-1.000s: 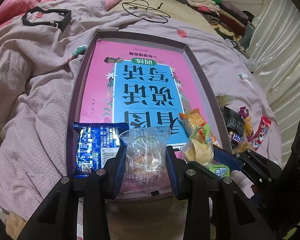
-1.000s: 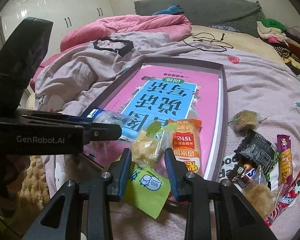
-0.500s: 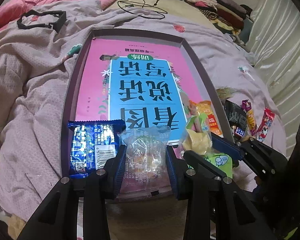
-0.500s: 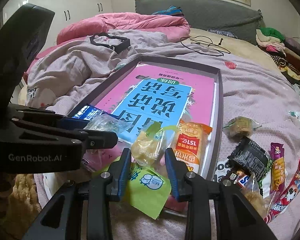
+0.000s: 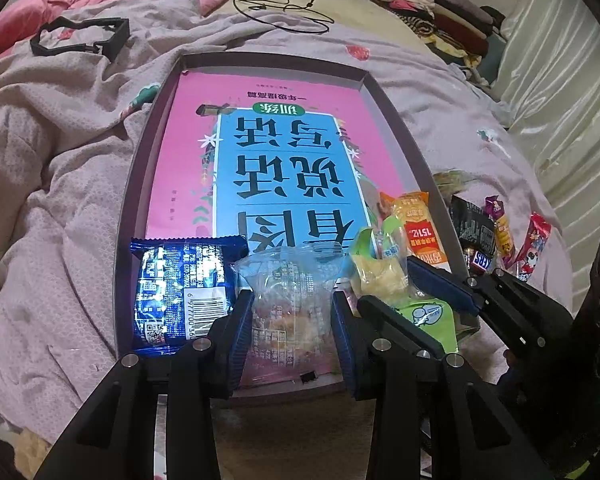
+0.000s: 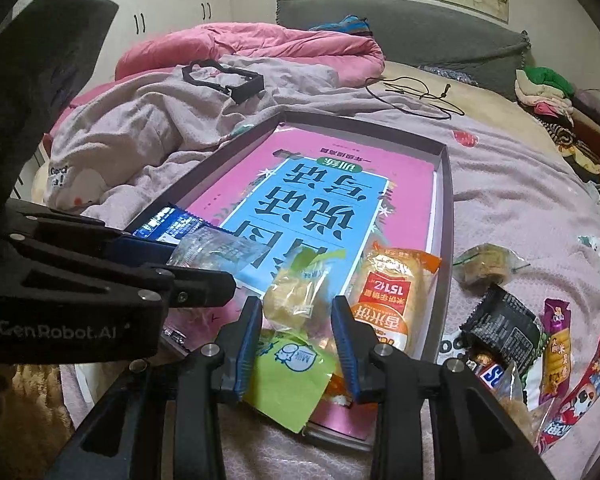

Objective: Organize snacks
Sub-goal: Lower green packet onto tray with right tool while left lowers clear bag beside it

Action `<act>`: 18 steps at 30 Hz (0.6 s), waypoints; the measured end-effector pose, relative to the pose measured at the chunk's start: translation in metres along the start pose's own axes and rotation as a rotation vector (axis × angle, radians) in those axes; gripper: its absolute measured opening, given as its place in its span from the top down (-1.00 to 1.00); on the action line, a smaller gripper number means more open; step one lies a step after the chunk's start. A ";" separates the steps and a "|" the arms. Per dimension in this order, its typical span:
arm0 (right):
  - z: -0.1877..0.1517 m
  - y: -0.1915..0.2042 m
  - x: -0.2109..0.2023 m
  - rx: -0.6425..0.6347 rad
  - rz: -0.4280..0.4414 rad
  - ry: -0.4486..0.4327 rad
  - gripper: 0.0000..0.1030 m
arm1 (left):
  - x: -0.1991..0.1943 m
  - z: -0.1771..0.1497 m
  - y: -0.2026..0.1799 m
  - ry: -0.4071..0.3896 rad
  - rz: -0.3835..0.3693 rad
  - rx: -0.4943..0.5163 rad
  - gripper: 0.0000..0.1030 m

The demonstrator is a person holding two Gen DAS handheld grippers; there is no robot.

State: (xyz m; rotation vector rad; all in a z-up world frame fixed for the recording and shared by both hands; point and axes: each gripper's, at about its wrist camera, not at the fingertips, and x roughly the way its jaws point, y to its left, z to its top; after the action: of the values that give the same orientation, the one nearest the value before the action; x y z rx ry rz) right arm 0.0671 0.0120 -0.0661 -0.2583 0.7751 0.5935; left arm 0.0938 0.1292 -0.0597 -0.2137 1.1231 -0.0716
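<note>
**Two snack packets between two pairs of fingers**

Lower centre of the left wrist view, the left gripper (image 5: 292, 320) grasps a clear snack bag (image 5: 290, 280) over the tray (image 5: 140, 184). Lower centre of the right view, the right gripper (image 6: 296, 328) grasps a yellow-green packet (image 6: 296, 300).

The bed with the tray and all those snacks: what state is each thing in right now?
Tray: flat on the bed, book inside.
Blue packet: lying in the tray.
Clear packet: between the left gripper pads.
Green-yellow packet: between the right gripper pads.
Orange packet: lying in the tray.
Black packet: outside the tray, on the bedcover.
</note>
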 end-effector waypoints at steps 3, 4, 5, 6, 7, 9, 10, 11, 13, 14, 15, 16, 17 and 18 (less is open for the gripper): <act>-0.002 -0.001 -0.003 0.008 0.009 -0.006 0.29 | 0.001 0.000 -0.001 0.002 0.001 0.001 0.24; -0.002 -0.002 -0.004 0.013 0.012 -0.008 0.29 | 0.001 0.000 -0.001 0.002 0.001 0.001 0.24; -0.002 -0.003 -0.006 0.020 0.016 -0.013 0.29 | 0.001 0.000 -0.001 0.002 0.001 0.001 0.24; -0.003 -0.004 -0.007 0.024 0.019 -0.016 0.29 | 0.001 0.000 -0.001 0.002 0.001 0.001 0.24; -0.003 -0.005 -0.009 0.030 0.024 -0.020 0.29 | 0.001 0.000 -0.001 0.002 0.002 0.002 0.24; -0.005 -0.006 -0.013 0.031 0.032 -0.033 0.29 | 0.001 0.000 -0.001 0.002 0.002 0.002 0.24; -0.006 -0.007 -0.014 0.030 0.035 -0.036 0.29 | 0.002 0.000 -0.002 0.002 0.003 0.003 0.24; -0.008 -0.007 -0.016 0.030 0.038 -0.039 0.28 | 0.002 0.000 -0.002 0.002 0.004 0.004 0.24; -0.009 -0.007 -0.019 0.031 0.046 -0.046 0.28 | 0.001 0.000 -0.003 0.000 0.007 0.008 0.23; -0.010 -0.007 -0.021 0.029 0.048 -0.050 0.28 | 0.001 0.000 -0.002 -0.001 0.007 0.009 0.23; -0.010 -0.006 -0.022 0.025 0.046 -0.052 0.28 | 0.001 0.000 -0.003 -0.002 0.009 0.011 0.23; -0.010 -0.006 -0.023 0.021 0.044 -0.054 0.28 | 0.001 0.000 -0.003 -0.002 0.010 0.011 0.23; -0.011 -0.006 -0.024 0.020 0.045 -0.055 0.28 | 0.000 0.000 -0.003 -0.003 0.012 0.012 0.23; -0.011 -0.006 -0.025 0.022 0.045 -0.056 0.28 | 0.000 0.000 -0.003 -0.004 0.013 0.014 0.23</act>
State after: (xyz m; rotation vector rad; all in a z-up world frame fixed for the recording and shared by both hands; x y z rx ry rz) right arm 0.0500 -0.0077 -0.0556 -0.2036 0.7345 0.6320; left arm 0.0945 0.1260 -0.0592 -0.1943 1.1201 -0.0671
